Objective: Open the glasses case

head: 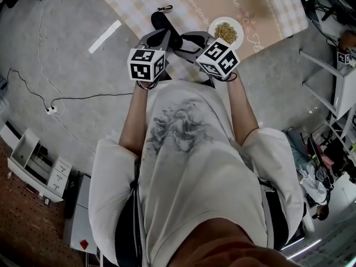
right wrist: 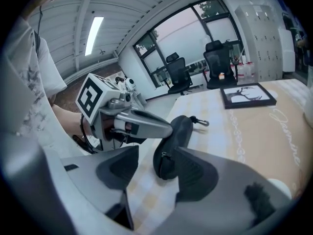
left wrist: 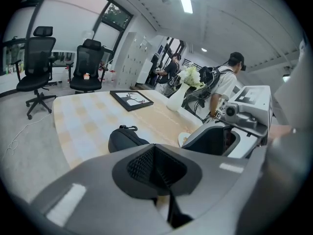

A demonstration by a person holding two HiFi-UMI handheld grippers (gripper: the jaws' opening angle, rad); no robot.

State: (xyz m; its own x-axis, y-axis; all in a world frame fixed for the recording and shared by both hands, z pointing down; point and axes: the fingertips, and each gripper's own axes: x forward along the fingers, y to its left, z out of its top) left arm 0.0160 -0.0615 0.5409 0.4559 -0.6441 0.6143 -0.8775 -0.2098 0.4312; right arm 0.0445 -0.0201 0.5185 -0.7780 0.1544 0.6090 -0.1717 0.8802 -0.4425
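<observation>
The black glasses case (head: 164,26) lies zipped on the checked tablecloth (head: 125,1), a clip at its far end. In the left gripper view the case (left wrist: 123,138) sits just beyond and left of my left gripper (left wrist: 155,153), whose pads meet with nothing visible between them. In the right gripper view my right gripper (right wrist: 154,168) stands open. The near end of the case (right wrist: 173,141) is in the gap, close to the right-hand pad (right wrist: 195,173). The left gripper (right wrist: 134,124) reaches to the top of the case; I cannot tell whether it touches. From above, both grippers (head: 165,36) (head: 184,43) converge on the case.
A white plate of grain (head: 226,32) sits right of the case. A framed picture (left wrist: 131,98) and a white vase of flowers (left wrist: 180,96) stand farther back on the table. Office chairs (left wrist: 34,62) and people (left wrist: 222,89) are behind. Cables (head: 53,107) lie on the floor.
</observation>
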